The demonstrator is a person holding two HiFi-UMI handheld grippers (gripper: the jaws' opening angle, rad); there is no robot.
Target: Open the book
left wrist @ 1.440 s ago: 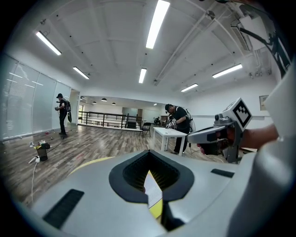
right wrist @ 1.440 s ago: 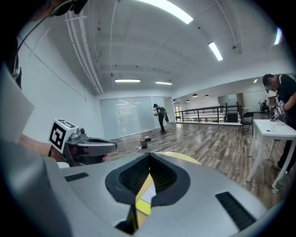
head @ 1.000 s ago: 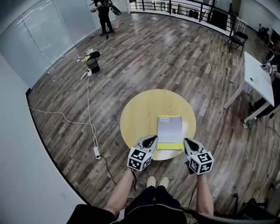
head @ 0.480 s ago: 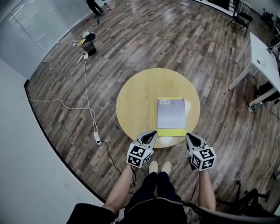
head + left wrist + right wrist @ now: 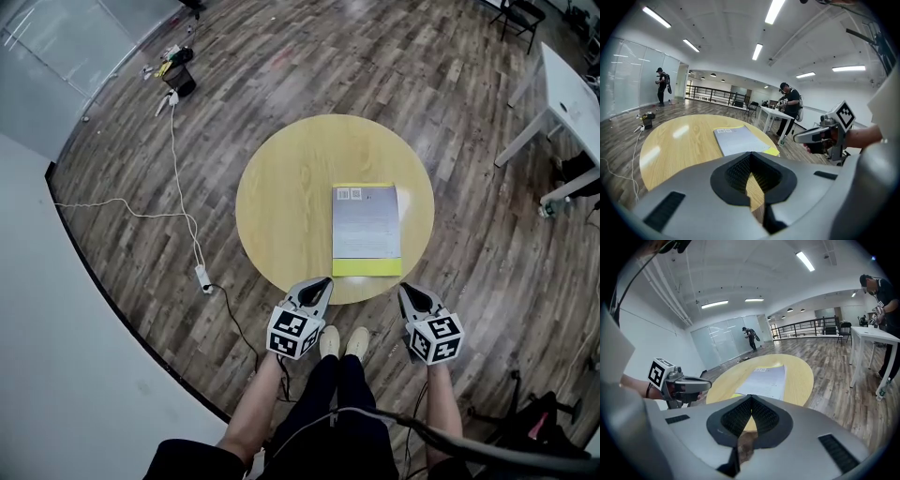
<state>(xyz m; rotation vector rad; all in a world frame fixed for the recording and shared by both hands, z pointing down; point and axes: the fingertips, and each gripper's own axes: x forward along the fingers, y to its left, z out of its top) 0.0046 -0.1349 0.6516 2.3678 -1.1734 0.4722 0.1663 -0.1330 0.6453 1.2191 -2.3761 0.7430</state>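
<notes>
Left gripper (image 5: 323, 282) and right gripper (image 5: 405, 291) at 6 o'clock of book (image 5: 367, 230), both pinched closed, empty; blunt tips might just shove it, not lift cover.

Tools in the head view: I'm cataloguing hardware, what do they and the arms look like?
The left tool and right tool are grey pointed shells with black ribbed pads, each carrying a white cube with black square markers. Forearms are bare, no sleeves visible.
</notes>
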